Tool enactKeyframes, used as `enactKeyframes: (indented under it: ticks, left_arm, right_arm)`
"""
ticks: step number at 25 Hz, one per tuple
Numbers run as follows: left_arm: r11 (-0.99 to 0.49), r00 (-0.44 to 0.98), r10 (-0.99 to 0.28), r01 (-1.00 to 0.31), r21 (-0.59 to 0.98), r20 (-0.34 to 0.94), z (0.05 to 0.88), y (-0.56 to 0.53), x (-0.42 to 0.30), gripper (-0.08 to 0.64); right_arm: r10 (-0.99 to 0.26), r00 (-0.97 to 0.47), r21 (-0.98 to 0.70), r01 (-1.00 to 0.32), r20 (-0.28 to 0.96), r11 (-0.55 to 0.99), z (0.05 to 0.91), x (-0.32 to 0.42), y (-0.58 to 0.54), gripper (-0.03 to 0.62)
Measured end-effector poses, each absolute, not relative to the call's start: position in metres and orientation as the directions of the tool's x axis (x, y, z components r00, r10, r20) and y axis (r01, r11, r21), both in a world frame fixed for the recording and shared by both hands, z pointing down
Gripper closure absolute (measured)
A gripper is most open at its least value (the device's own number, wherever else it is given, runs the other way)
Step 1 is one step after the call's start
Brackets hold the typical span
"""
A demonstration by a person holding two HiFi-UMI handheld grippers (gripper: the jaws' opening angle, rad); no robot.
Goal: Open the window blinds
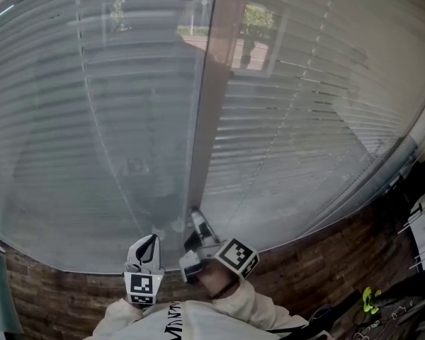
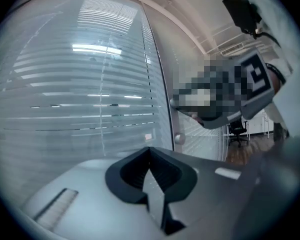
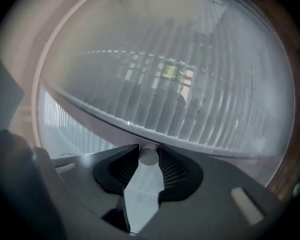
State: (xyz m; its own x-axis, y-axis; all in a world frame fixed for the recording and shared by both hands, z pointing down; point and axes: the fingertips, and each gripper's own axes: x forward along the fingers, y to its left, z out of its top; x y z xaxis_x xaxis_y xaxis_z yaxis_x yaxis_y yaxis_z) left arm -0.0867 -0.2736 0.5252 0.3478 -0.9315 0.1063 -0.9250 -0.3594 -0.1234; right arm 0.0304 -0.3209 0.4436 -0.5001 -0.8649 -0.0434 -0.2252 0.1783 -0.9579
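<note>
Low on the frame between panes, right gripper (image 3: pixel 149 150) jaws pinch a small round grey knob (image 3: pixel 149 157), left gripper (image 2: pixel 150 153) jaws pressed together, white slatted blinds (image 1: pixel 304 133) seemingly only part-open.

- No word or number can be read.
- Shirt (image 1: pixel 198 324): dark lettering, cut off, illegible.
- Small sticker (image 1: pixel 135 166) on the window glass (image 1: pixel 71 140): too blurred.

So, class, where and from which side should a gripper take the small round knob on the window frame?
By its round rim, jaws on opposite sides, straight on from the room: the knob stands out from the frame as a cylinder, so probably turns about that axis. The right gripper holds it so.
</note>
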Motion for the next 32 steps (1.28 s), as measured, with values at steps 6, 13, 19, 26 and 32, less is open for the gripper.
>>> enactKeyframes:
  ticks: [6,13,19,26,32]
  left_arm:
    - [-0.361,0.349,-0.931,-0.924,-0.124,0.110,0.526,-0.274,-0.088,0.560]
    - [-0.377,0.365,-0.924,-0.918,-0.124,0.111,0.526,-0.274,-0.084,0.560]
    - [-0.391,0.379,-0.919,-0.912,-0.123,0.108,0.525,-0.272,-0.079,0.560]
    - [-0.400,0.389,-0.915,-0.908,-0.126,0.105,0.525,-0.272,-0.075,0.560]
    - [-0.404,0.393,-0.913,-0.907,-0.118,0.109,0.526,-0.269,-0.074,0.560]
  right_arm:
    - [-0.869,-0.485,-0.995,0.036,-0.099,0.093,0.448,0.033,-0.322,0.480]
    - [-0.869,-0.483,-0.951,-0.208,-0.105,0.230,0.431,0.048,-0.322,0.443]
    - [-0.853,-0.515,-0.636,-0.630,-0.088,0.446,0.402,0.057,-0.315,0.474]
    - [-0.814,-0.579,-0.009,-0.815,0.041,0.579,0.399,0.028,-0.295,0.474]
    - [-0.829,-0.528,0.416,-0.723,0.183,0.552,0.418,0.010,-0.289,0.462]
